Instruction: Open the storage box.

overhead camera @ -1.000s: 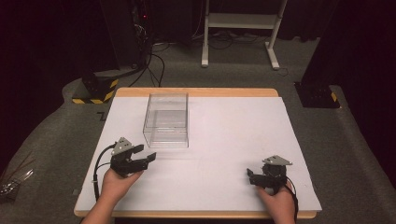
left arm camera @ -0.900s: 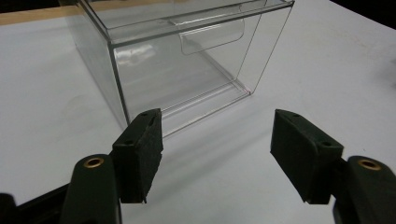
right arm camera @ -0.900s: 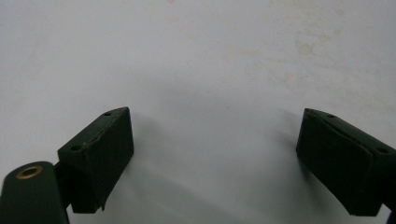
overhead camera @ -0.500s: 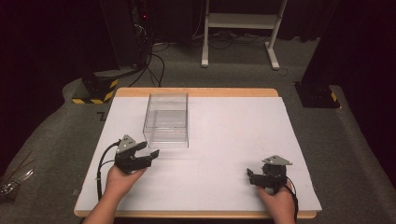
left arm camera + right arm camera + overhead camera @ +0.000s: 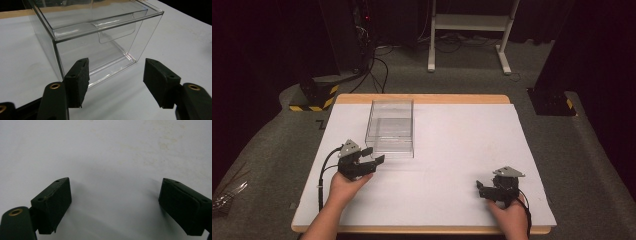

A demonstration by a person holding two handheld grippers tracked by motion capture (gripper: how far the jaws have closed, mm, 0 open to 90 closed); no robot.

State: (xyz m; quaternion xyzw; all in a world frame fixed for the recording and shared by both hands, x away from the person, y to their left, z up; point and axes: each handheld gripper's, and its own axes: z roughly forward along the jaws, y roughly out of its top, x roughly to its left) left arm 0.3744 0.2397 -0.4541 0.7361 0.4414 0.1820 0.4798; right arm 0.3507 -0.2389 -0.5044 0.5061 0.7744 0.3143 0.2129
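A clear plastic box [image 5: 391,127] with a drawer-like front stands on the white table top [image 5: 462,140], left of centre. My left gripper [image 5: 374,155] sits just in front of the box's near left corner and points at it. Its jaws have just been closing a little but still stand wide apart, with nothing between them. In the left gripper view the box [image 5: 95,37] rises close ahead of the left gripper [image 5: 115,67]. My right gripper [image 5: 480,191] rests near the front right of the table, open. In the right gripper view the right gripper [image 5: 115,185] holds nothing, with bare white surface beyond.
The table's wooden edge [image 5: 422,98] runs along the far side. Beyond it on the grey floor are a white stand [image 5: 467,30], cables [image 5: 377,65] and a yellow-and-black striped block [image 5: 314,95]. White surface stretches between the box and my right gripper.
The left hand has edged slightly toward the box's near corner, and its jaws have narrowed a little. The right hand has stayed where it was.
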